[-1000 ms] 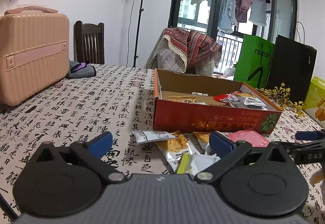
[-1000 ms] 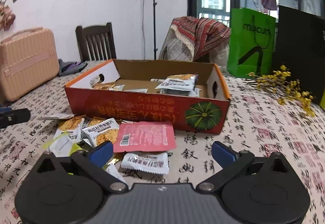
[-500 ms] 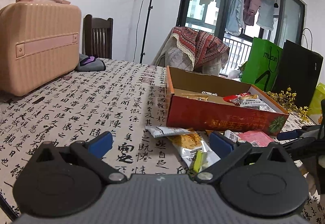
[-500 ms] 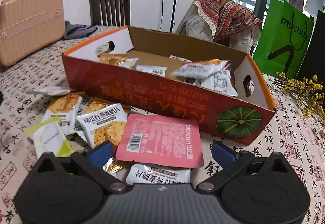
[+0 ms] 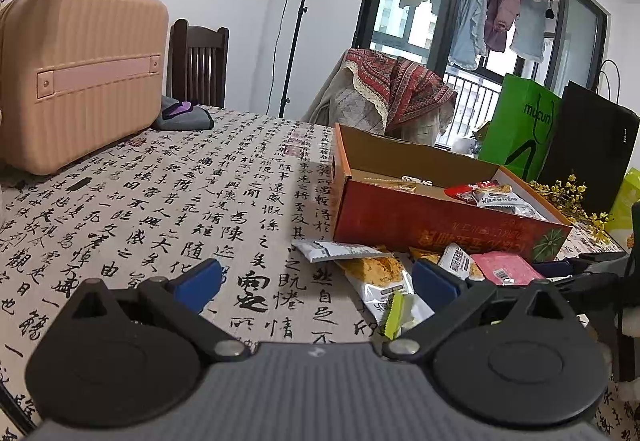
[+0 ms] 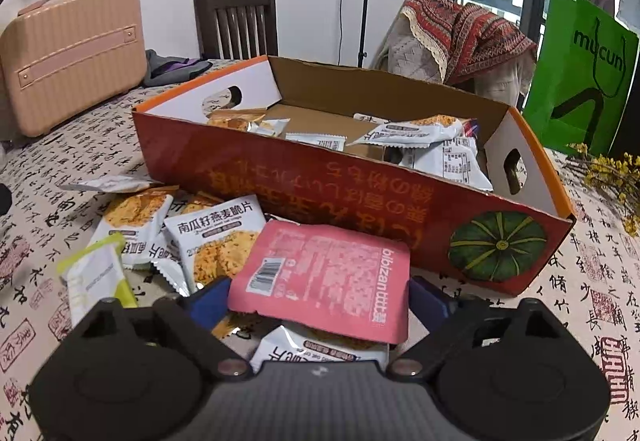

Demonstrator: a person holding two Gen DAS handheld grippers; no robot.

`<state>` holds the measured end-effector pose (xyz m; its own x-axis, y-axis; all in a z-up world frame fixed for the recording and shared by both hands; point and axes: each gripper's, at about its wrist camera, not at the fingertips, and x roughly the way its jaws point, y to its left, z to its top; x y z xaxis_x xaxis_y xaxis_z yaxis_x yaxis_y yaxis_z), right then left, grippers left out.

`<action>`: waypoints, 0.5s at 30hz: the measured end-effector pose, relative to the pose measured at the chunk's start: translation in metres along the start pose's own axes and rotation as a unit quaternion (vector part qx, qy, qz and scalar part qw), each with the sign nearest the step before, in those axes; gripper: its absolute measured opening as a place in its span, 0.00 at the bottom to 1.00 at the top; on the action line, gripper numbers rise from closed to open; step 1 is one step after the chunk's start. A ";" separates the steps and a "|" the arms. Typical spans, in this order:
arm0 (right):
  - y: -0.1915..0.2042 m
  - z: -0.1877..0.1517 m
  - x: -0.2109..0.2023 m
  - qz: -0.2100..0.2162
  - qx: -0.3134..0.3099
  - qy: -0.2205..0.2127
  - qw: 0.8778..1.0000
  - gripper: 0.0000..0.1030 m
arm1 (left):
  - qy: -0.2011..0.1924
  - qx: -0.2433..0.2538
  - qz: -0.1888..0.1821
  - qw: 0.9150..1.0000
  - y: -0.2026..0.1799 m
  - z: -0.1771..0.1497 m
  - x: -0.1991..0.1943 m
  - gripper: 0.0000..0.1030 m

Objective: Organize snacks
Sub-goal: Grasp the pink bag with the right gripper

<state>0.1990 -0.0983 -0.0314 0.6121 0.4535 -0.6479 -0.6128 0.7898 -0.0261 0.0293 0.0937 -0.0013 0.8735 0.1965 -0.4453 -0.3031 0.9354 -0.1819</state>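
Note:
A red cardboard box (image 6: 304, 185) with a pumpkin picture holds several snack packets (image 6: 412, 131). It also shows in the left wrist view (image 5: 420, 225). Loose packets lie in front of it: a pink flat packet (image 6: 324, 277), white oat-crisp packets (image 6: 216, 237) and a green-edged packet (image 6: 94, 277). My right gripper (image 6: 316, 301) is open, low over the pile, with the pink packet lying between its blue fingers. My left gripper (image 5: 316, 281) is open and empty above the tablecloth, left of the pile (image 5: 380, 273). The right gripper (image 5: 568, 267) shows at the right edge of the left wrist view.
A pink hard case (image 5: 80, 77) stands at the table's left. A folded grey cloth (image 5: 182, 117) lies behind it. A green bag (image 6: 580, 73), a black bag (image 5: 588, 149) and yellow dried flowers (image 6: 612, 169) stand right of the box. Chairs (image 6: 236, 21) stand at the far side.
My right gripper has moved forward and down onto the snack pile, so the pink packet now lies between its fingers. My left gripper has shifted left, away from the box.

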 end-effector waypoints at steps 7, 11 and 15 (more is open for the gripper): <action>-0.005 -0.003 -0.010 -0.004 0.012 -0.018 1.000 0.78 | 0.002 0.001 0.001 1.000 -0.001 -0.001 -0.001 1.00; -0.007 -0.006 -0.020 -0.002 0.018 -0.035 0.999 0.78 | 0.004 0.003 0.001 1.000 -0.003 -0.001 -0.001 1.00; -0.008 -0.009 -0.035 -0.002 0.021 -0.058 0.998 0.78 | 0.005 0.008 0.001 1.000 -0.006 0.000 0.000 1.00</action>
<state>0.1780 -0.1237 -0.0156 0.6695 0.4931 -0.5555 -0.5902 0.8073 0.0052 0.0315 0.0880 -0.0002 0.8691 0.1947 -0.4547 -0.2983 0.9396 -0.1678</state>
